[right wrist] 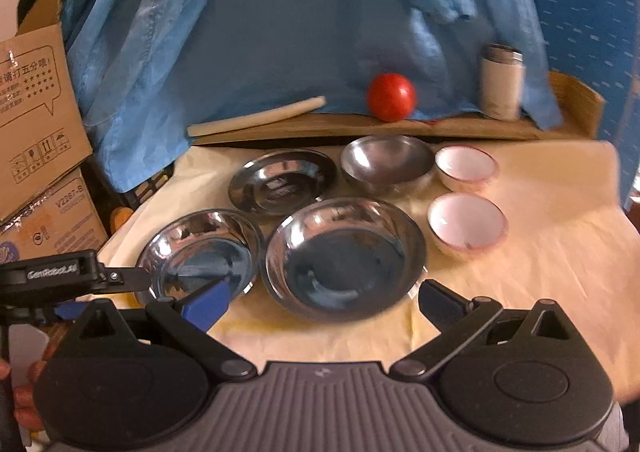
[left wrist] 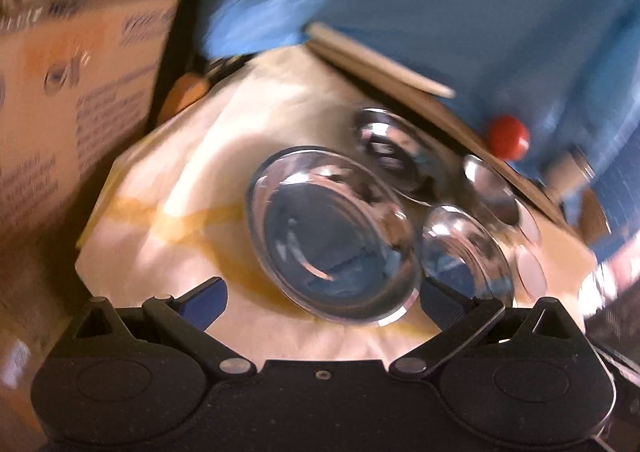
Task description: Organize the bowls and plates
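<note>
1. A large steel bowl [right wrist: 345, 258] sits near the front edge of a cream cloth-covered table [right wrist: 560, 236]. Nothing lies inside; its mirrored base shows only blue reflections.
2. Just left of it, rims almost touching, sits a smaller steel dish [right wrist: 200, 252], also with nothing inside.
3. Behind these two, a steel plate [right wrist: 282, 181] lies flat, and a deeper matte steel bowl [right wrist: 386, 164] stands to its right.
4. Toward the right edge, two small white cups with pink rims, one nearer [right wrist: 467, 225] and one farther [right wrist: 466, 167], show only white interiors.
5. The right gripper [right wrist: 324, 302] hovers before the large bowl, its blue-padded jaws spread wide and holding nothing.
6. The left gripper [left wrist: 322, 298] also has its jaws parted with nothing between them. In the right wrist view, it reaches in from the left edge over the smaller dish, marked "GenRobot.AI".
7. Along the back edge rest a red tomato [right wrist: 391, 96], a pale stick [right wrist: 256, 117] and a grey cylinder [right wrist: 502, 82] against blue fabric [right wrist: 280, 32].
8. Cardboard boxes [right wrist: 36, 112] at the left carry Chinese print and "V2287-B".
</note>
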The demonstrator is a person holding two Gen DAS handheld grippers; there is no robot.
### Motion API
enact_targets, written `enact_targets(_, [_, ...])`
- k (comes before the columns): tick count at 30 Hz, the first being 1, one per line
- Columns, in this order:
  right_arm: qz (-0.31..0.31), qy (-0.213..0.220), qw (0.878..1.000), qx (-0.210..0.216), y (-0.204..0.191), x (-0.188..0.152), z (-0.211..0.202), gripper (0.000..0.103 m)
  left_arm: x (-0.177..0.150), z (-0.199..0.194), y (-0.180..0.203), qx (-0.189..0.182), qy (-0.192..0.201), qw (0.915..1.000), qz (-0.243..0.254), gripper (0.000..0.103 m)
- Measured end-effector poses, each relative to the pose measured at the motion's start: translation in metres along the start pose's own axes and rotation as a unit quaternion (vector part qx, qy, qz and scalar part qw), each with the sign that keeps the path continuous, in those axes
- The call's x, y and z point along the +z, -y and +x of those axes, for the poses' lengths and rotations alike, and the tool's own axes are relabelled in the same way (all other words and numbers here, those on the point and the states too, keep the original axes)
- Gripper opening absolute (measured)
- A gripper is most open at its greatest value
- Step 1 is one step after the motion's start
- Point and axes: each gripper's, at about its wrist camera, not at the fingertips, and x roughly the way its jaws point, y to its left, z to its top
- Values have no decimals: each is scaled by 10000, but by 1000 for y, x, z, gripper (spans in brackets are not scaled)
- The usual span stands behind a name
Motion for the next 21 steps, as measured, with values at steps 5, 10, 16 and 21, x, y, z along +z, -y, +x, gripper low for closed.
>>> enact_targets(5, [-500,-89,9981,340,2,32,30,103,11,21,-4,161,11,9972,-728,102])
enact_targets(10, [-863,-419,9924,766,-1,55,66,103,13,34,-2,255,-67,9936,-1100,102])
enact_targets(16, [-1282,-733,9817,1205,-14,69,104,103,10,45,1,307,-339,9902,-1319,102])
enact_targets(21, [-1354,-1153,9632,2018,-21,79,134,103,11,47,2,574,-357,9871,-1453,101])
